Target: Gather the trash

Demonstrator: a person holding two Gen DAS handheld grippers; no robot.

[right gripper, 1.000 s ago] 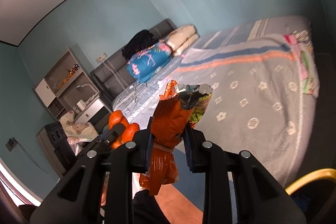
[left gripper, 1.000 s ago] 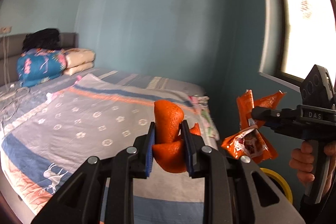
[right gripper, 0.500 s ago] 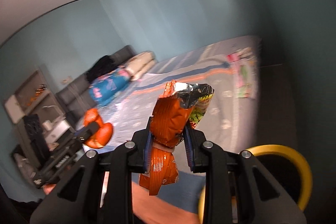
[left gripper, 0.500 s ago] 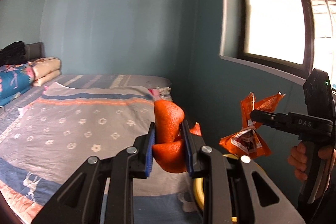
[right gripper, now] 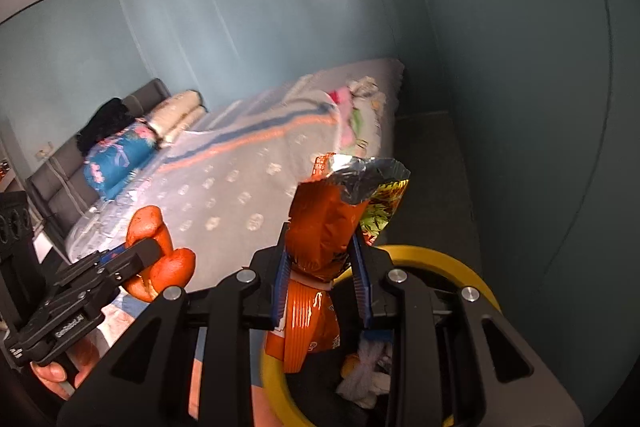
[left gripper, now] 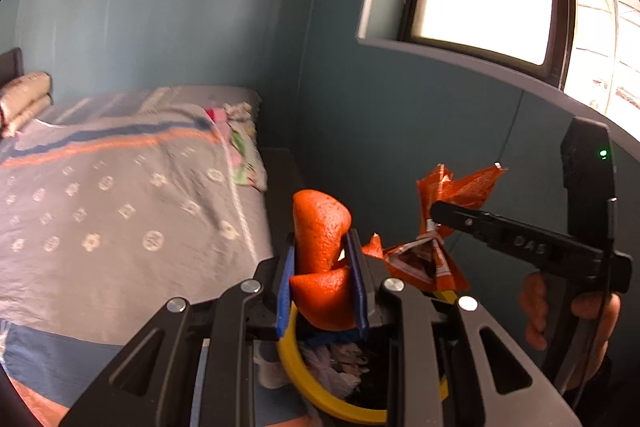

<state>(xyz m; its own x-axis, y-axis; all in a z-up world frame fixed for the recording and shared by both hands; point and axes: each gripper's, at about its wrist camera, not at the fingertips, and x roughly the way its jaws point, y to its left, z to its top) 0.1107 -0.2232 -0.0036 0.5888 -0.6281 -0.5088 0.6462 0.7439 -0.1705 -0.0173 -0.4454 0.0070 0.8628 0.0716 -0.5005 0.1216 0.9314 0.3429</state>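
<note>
My left gripper (left gripper: 321,267) is shut on an orange peel (left gripper: 320,247), held just above the yellow rim of a trash bin (left gripper: 292,371). My right gripper (right gripper: 322,267) is shut on a crumpled orange snack wrapper (right gripper: 324,227) with a silver inside, over the same bin (right gripper: 448,263). The bin holds white tissue and dark scraps. The wrapper (left gripper: 456,195) and right gripper show at the right of the left wrist view; the peel (right gripper: 160,251) and left gripper show at the lower left of the right wrist view.
A bed with a grey flowered blanket (left gripper: 100,211) stands left of the bin. Folded bedding and pillows (right gripper: 120,155) lie at its head. A teal wall (left gripper: 400,131) and a window sill (left gripper: 480,63) stand behind the bin. Dark floor (right gripper: 424,155) runs between bed and wall.
Both grippers have swung right from the bed toward the corner under the window and moved down over the yellow bin. The bin has come into full view. Both grips are unchanged.
</note>
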